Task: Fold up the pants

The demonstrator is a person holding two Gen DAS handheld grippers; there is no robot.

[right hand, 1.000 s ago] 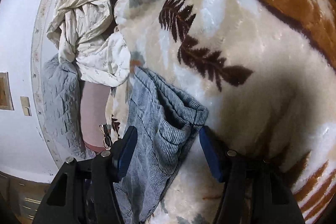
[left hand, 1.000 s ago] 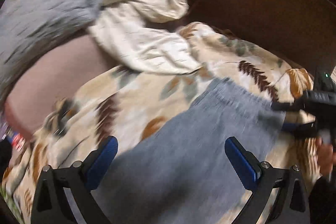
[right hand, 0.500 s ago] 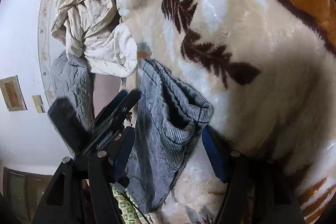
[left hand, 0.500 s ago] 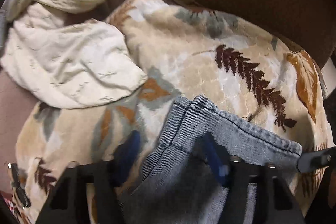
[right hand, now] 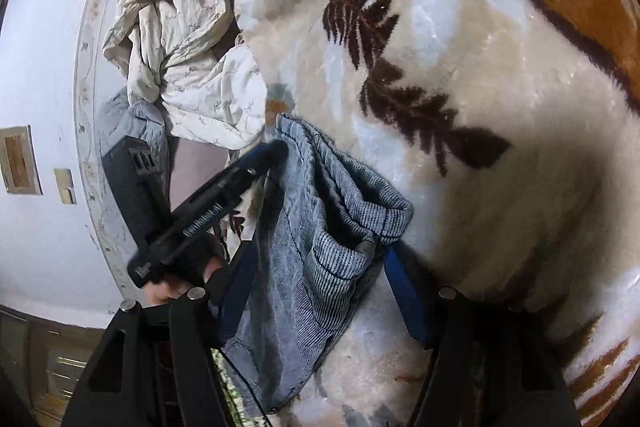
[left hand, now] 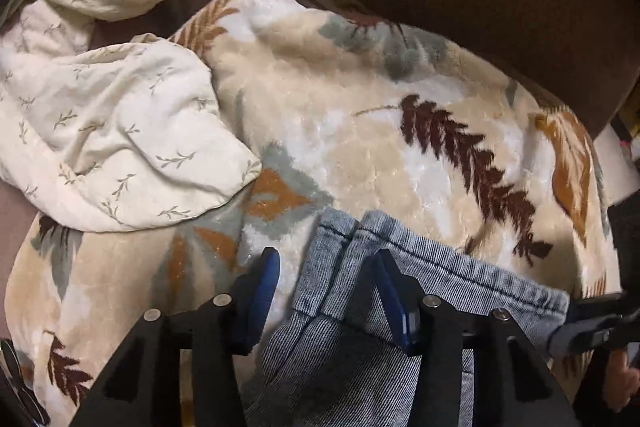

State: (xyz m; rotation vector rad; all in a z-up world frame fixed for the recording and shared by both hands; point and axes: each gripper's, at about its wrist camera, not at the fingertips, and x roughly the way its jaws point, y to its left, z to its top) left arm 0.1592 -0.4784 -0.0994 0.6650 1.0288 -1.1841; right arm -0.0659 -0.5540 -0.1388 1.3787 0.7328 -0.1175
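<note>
We are seeing the pants (left hand: 360, 307) lying low in the frame on the leaf-print blanket (left hand: 360, 115). Our left gripper (left hand: 326, 287) is closing, tilted downward, astride the waistband corner without pinching it. Our right gripper (right hand: 316, 291) is closing around the opposite corner.

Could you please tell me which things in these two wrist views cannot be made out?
- Pants: the legs run off the bottom edge in both wrist views, so their fold cannot be judged.
- Left gripper: jaws closing around the waistband corner; pad contact is unclear.
- Right gripper: jaws closing astride the other corner; cloth hides the contact.
- Small dark object at the left wrist view's lower-left edge: cut off, unidentifiable.
</note>
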